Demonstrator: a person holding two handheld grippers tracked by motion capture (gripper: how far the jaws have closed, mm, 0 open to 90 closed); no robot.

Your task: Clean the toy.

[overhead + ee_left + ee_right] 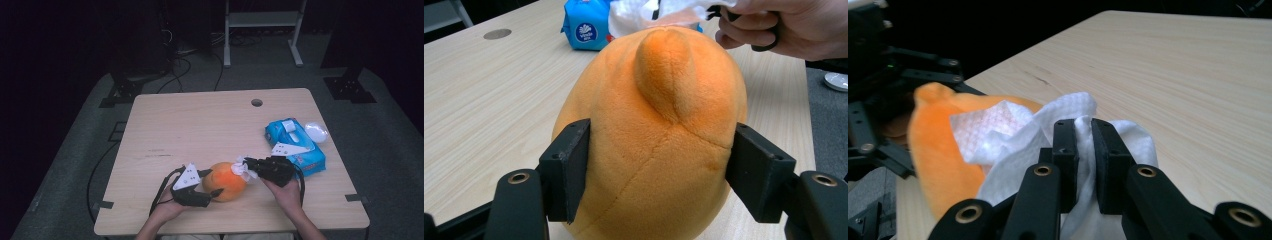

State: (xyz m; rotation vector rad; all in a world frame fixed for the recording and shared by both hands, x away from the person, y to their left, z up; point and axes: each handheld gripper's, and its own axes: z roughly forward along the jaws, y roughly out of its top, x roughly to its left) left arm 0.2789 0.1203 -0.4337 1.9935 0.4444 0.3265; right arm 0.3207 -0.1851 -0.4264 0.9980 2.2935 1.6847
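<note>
An orange plush toy [226, 181] lies near the table's front edge. My left gripper [207, 183] is shut on the plush toy [659, 130], its two black pads pressing the toy's sides. A white wet wipe [242, 168] rests against the toy's right end. My right gripper [250, 166] is shut on the wipe [1083, 150], which bunches around its jaws and spreads over the orange toy [938, 150]. In the left gripper view the wipe [659, 12] and the person's right hand [794, 27] show beyond the toy's top.
A blue pack of wipes [295, 146] lies at the right of the wooden table [200, 125], with a white lid [316, 132] beside it. A round cable hole [256, 102] sits near the far edge. Cables and stand legs are on the floor behind.
</note>
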